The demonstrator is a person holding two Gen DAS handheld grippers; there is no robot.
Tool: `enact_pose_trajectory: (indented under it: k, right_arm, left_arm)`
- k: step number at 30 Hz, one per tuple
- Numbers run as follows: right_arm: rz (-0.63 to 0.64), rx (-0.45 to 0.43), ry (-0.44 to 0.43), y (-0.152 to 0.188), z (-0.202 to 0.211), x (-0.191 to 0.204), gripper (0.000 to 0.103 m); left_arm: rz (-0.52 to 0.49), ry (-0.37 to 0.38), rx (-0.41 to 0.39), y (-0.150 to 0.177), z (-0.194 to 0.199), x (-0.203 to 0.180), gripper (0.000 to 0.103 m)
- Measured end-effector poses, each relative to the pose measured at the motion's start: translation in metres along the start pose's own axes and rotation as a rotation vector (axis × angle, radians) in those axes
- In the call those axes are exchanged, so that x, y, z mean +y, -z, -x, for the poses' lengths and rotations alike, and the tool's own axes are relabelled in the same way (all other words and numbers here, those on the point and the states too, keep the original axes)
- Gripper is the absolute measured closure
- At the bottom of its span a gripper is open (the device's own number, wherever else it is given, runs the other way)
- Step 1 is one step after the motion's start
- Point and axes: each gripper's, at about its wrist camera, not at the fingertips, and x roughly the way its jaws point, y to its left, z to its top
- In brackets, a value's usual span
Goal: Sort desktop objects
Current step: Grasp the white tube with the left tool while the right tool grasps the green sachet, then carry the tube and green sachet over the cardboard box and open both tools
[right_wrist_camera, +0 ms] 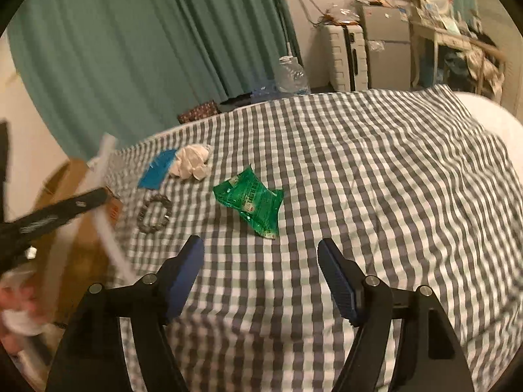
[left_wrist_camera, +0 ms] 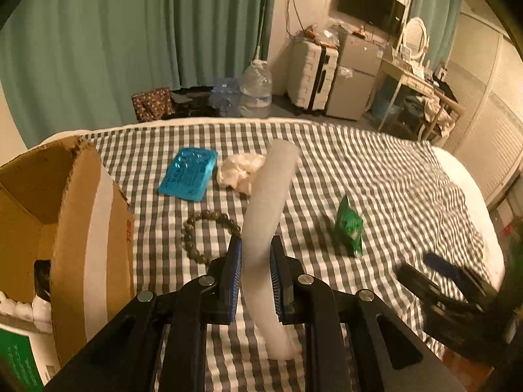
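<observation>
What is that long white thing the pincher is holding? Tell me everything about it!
The long white strip looks like soft, cloudy foam, thin and flat, with rounded ends. It is bent in a gentle curve. The left gripper pinches it near the middle between its blue pads, so one end points up and away and the other hangs toward the checked bedspread. Whether that end touches the cloth cannot be told.

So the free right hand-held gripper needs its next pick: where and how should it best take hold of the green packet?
Grip the green packet at its raised upper-left edge, coming from above with the right hand-held gripper, which is open. The packet lies crumpled and mostly flat on the checked bedcover, so that lifted edge probably gives the fingers something to close on.
</observation>
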Motion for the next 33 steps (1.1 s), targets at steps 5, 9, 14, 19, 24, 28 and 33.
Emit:
enact_pose_trajectory:
  k: [5,9,14,19,24,28,33]
  right_arm:
    - [0.053,0.029,-0.029,-0.016,-0.054,0.016,0.031]
    - [0.060,0.096,0.005,-0.024,-0.101,0.023,0.031]
    - [0.044,0.158,0.041,-0.025,-0.121,0.014,0.057]
    - [0.059,0.126,0.054,-0.027,-0.091,0.009,0.073]
    - [0.053,0.045,0.045,-0.030,-0.032,0.014,0.073]
    - [0.072,-0.016,0.033,-0.036,0.027,0.029,0.073]
    - [0.119,-0.101,0.015,-0.045,0.094,0.058,0.073]
  left_arm:
    - [0.000,-0.049,0.053,0.006,-0.023,0.001,0.086]
    - [0.007,-0.058,0.079,0.007,-0.039,0.009,0.086]
    - [0.009,-0.055,0.103,0.008,-0.049,0.012,0.086]
    - [0.012,-0.069,0.084,0.009,-0.037,0.006,0.086]
    - [0.015,-0.061,0.053,0.005,-0.009,-0.002,0.086]
    - [0.022,-0.031,0.000,0.000,0.028,-0.009,0.086]
    - [0.032,0.016,-0.067,-0.014,0.080,-0.018,0.086]
